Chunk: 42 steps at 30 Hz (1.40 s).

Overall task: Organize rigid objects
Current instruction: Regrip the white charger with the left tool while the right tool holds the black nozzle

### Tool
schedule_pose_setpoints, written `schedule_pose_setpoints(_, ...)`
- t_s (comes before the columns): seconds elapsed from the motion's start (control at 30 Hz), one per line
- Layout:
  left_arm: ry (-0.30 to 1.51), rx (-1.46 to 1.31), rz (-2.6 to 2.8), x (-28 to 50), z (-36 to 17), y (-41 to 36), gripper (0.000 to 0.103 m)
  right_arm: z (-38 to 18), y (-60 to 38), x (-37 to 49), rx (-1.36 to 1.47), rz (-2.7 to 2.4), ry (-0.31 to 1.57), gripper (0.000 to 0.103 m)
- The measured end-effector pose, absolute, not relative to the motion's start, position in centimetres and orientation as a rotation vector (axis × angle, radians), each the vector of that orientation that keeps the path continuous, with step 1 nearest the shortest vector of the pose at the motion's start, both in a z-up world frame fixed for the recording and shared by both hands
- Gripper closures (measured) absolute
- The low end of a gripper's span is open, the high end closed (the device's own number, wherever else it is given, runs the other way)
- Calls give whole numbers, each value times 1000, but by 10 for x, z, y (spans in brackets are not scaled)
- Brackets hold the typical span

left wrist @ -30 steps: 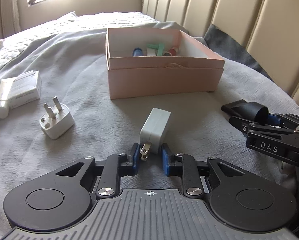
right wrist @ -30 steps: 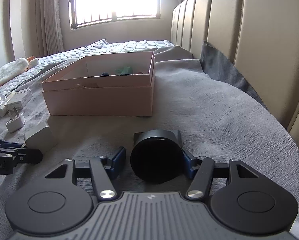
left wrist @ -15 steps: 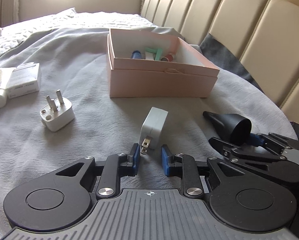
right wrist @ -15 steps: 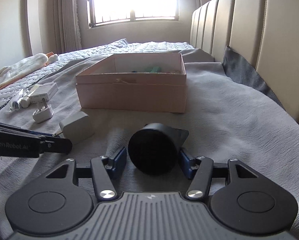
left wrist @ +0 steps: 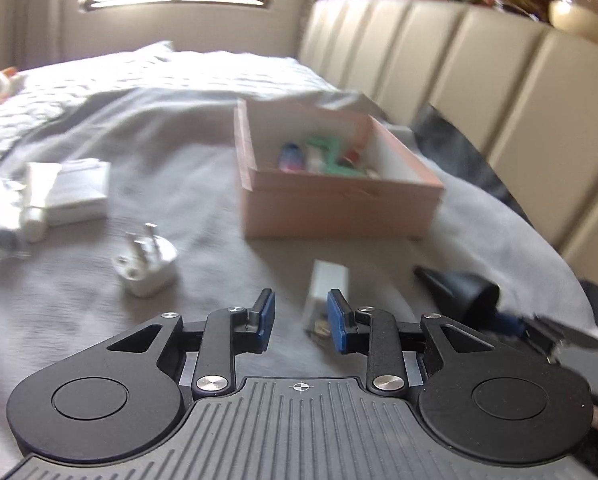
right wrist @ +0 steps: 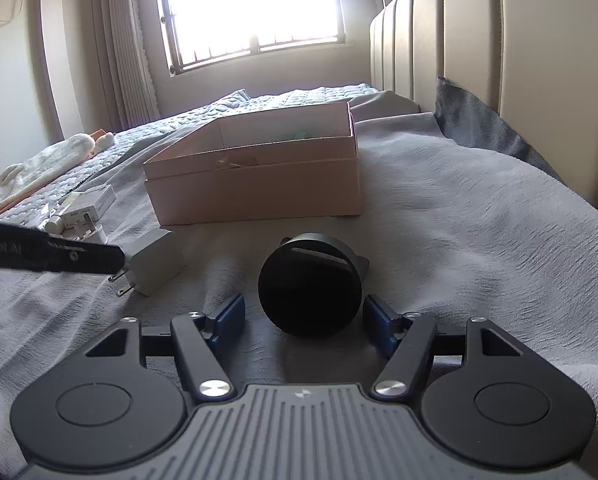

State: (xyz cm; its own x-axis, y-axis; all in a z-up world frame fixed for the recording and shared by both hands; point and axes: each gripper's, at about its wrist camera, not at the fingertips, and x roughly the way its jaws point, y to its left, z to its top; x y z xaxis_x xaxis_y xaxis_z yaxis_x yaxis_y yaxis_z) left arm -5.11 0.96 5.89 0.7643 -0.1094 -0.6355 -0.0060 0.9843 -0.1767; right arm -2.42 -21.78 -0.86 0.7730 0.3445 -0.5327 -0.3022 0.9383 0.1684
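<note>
Sitting low over the grey blanket (right wrist: 459,216), the right gripper (right wrist: 302,316) has its two blue pads spread wide. A black round nozzle (right wrist: 309,284) lies on the blanket between them. There is a small gap on each side, so the pads are not squeezing it.

The left gripper (left wrist: 301,322) also has its blue pads apart, and nothing is held between them. A white charger block (left wrist: 327,284) lies on the blanket just in front of the right-hand pad. Its metal prongs point back at the gripper. This view is blurry, so it is hard to tell if the pad touches the charger.

A pink box (left wrist: 339,196) sits open farther back on the blanket, past both grippers. Small colourful things (left wrist: 319,156) are inside it, but they are too blurry to name. A white plug (left wrist: 147,276) with three pins sticking up lies to the left of the charger, apart from it. Farther left are a flat white box (left wrist: 79,192) and a white tube (left wrist: 39,200), side by side.

The blanket covers a bed. A tall cream padded headboard (right wrist: 519,60) runs along the right side. A bright window (right wrist: 255,12) with bars is at the far end, with curtains (right wrist: 119,60) beside it.
</note>
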Motion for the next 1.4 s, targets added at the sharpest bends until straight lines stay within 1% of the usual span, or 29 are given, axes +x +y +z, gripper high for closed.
schedule_pose_setpoints(0.1, 707, -221, -42, -50, 64, 19, 71, -9, -219, -25, 79, 352, 588, 37)
schedule_pose_setpoints(0.27, 738, -120, -104, -28, 60, -5, 71, -9, -220, -25, 78, 352, 587, 37)
schedule_pose_setpoints(0.3, 750, -99, -104, -22, 57, -11, 71, -9, -220, -25, 78, 351, 587, 37)
schedule_pose_setpoints(0.33, 751, -80, -103, -17, 53, -16, 66, -9, -220, -25, 77, 350, 586, 37)
schedule_pose_setpoints(0.4, 745, -52, -106, -8, 50, -25, 62, -9, -220, -26, 74, 349, 584, 37)
schedule_pose_setpoints(0.67, 775, -23, -139, -2, 41, -38, 62, -9, -219, -27, 70, 347, 583, 36)
schedule_pose_setpoints(0.8, 762, -22, -145, -2, 37, -38, 62, -9, -219, -27, 70, 347, 583, 36)
schedule_pose_setpoints(0.9, 759, -28, -150, -1, 35, -36, 58, -9, -219, -27, 70, 346, 583, 36)
schedule_pose_setpoints(0.93, 783, -34, -148, 1, 32, -35, 61, -9, -219, -27, 70, 346, 583, 36)
schedule_pose_setpoints(1.0, 815, -45, -137, 4, 24, -34, 62, -9, -219, -27, 70, 346, 583, 36)
schedule_pose_setpoints(1.3, 794, -161, -136, 5, 19, -21, 63, -7, -218, -26, 64, 343, 588, 36)
schedule_pose_setpoints(1.4, 782, -146, -140, 2, 18, -22, 63, -2, -214, -22, 44, 335, 612, 36)
